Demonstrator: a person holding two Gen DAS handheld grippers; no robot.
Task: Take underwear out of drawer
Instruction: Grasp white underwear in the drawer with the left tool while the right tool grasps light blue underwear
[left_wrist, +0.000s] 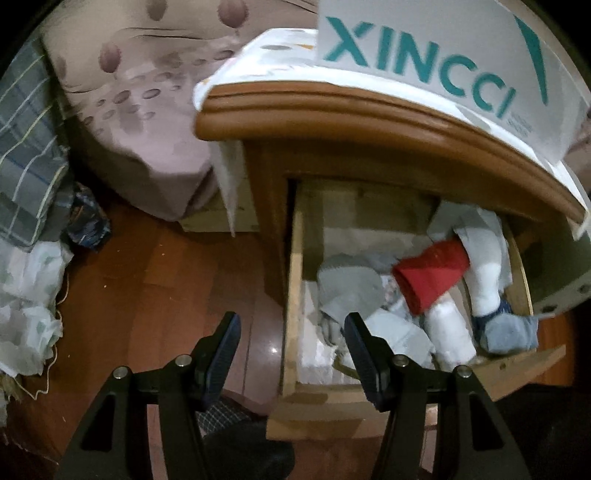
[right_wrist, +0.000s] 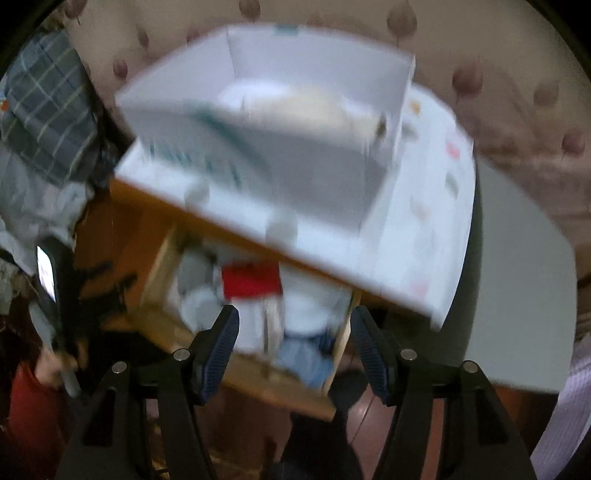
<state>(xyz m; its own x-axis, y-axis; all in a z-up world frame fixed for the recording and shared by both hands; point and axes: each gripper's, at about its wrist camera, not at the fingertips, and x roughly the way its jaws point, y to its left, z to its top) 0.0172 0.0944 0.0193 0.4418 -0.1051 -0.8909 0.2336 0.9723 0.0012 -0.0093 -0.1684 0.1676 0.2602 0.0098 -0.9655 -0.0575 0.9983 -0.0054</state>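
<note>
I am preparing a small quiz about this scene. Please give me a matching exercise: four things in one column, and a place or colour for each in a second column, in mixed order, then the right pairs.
Things
1. rolled cloth
2. white box
3. drawer
4. left tool

Place or colour
A. stands on top of the wooden cabinet
B. red, lying among the clothes
C. open, holds nothing, above the drawer's left edge
D. pulled out, full of folded clothes

Right pairs: 1-B, 2-A, 3-D, 4-C
</note>
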